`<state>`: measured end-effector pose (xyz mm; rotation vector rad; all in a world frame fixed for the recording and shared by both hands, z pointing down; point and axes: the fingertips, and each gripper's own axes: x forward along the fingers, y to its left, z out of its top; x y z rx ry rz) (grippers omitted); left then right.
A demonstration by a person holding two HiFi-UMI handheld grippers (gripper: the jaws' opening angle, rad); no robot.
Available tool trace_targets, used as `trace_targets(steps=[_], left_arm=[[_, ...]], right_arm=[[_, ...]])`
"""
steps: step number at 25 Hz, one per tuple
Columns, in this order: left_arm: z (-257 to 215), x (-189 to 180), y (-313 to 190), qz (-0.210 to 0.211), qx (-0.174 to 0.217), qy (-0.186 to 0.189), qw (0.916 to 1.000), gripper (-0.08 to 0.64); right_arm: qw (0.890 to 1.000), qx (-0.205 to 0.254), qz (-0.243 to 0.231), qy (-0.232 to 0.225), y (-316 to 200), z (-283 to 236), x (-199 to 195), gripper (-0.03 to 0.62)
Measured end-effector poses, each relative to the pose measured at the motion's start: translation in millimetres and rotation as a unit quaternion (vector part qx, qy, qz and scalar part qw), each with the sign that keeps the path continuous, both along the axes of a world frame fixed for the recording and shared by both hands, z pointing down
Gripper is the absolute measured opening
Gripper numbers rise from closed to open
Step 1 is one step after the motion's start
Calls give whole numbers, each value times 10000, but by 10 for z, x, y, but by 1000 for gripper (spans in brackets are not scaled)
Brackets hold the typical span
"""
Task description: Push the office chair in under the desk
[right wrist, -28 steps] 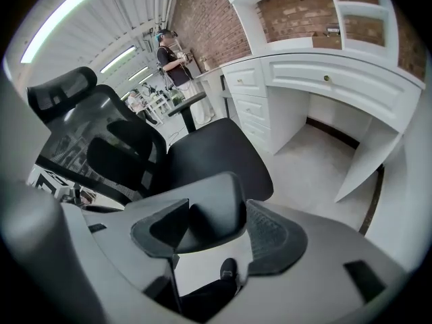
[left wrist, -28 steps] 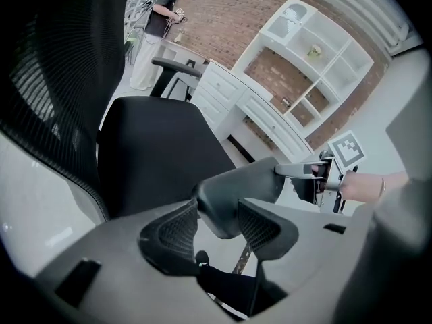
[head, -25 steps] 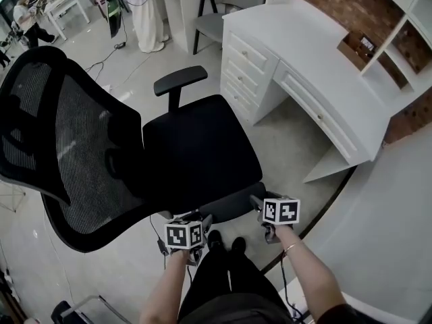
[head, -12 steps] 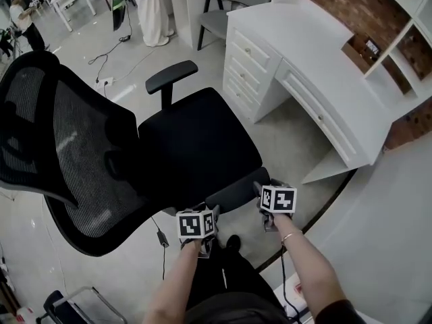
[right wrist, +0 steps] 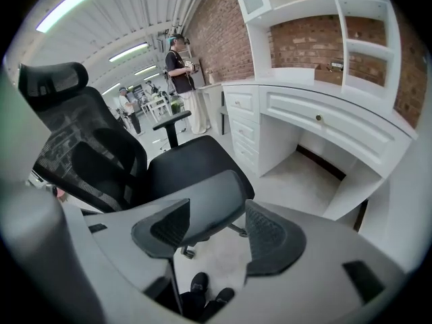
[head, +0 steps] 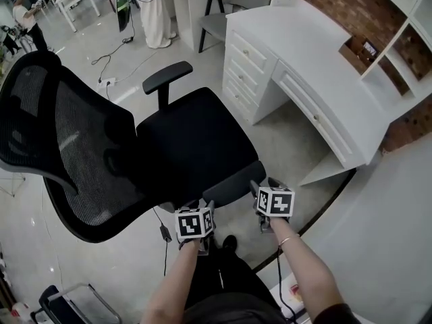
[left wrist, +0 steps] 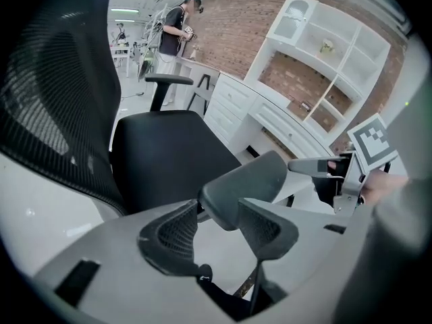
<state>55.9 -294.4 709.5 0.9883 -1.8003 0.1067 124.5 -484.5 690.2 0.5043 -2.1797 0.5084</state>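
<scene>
The black office chair (head: pixel 196 137) has a mesh back (head: pixel 74 147) at the left and its seat turned toward the white desk (head: pixel 317 73). Its near armrest (head: pixel 233 183) lies between my two grippers. My left gripper (head: pixel 201 209) is shut on the armrest's near end (left wrist: pixel 236 184), which sits between both pads (left wrist: pixel 266 228). My right gripper (head: pixel 260 189) stands at the armrest's other end. Its jaws are apart in the right gripper view (right wrist: pixel 217 208), with the armrest (right wrist: pixel 209 208) just beyond the tips. The far armrest (head: pixel 167 76) is free.
The desk has a drawer stack (head: pixel 250 66) left of its kneehole (right wrist: pixel 297 171). Brick wall and white shelves (head: pixel 398 39) stand behind it. A grey chair (head: pixel 223 19) and people stand at the back. Cables (head: pixel 101 63) cross the floor. The person's shoes (right wrist: pixel 202 292) are below the grippers.
The chair and both grippers have shifted a little forward and away from the person, toward the desk. Both grippers stay at the near armrest.
</scene>
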Motion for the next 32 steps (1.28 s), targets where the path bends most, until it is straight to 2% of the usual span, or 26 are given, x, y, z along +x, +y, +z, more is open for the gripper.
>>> trace_targets(steps=[4, 7, 15, 23, 32], left_arm=[[-185, 4, 147, -116, 64, -233, 9996, 184], [-383, 67, 262, -129, 178, -456, 9987, 184], [-795, 159, 682, -438, 356, -813, 9951, 178], [-1073, 22, 1345, -747, 564, -910, 9914, 178], [-1336, -408, 2630, -909, 729, -1207, 9858, 178]], right_arm=[[9994, 90, -28, -326, 76, -261, 71, 250], [9976, 72, -48, -687, 193, -496, 101, 213], [9879, 112, -537, -1453, 737, -1114, -4, 176], [9705, 301, -1436, -1912, 1828, -1565, -205, 176], [9519, 587, -1909, -2325, 3296, -2047, -487, 176]])
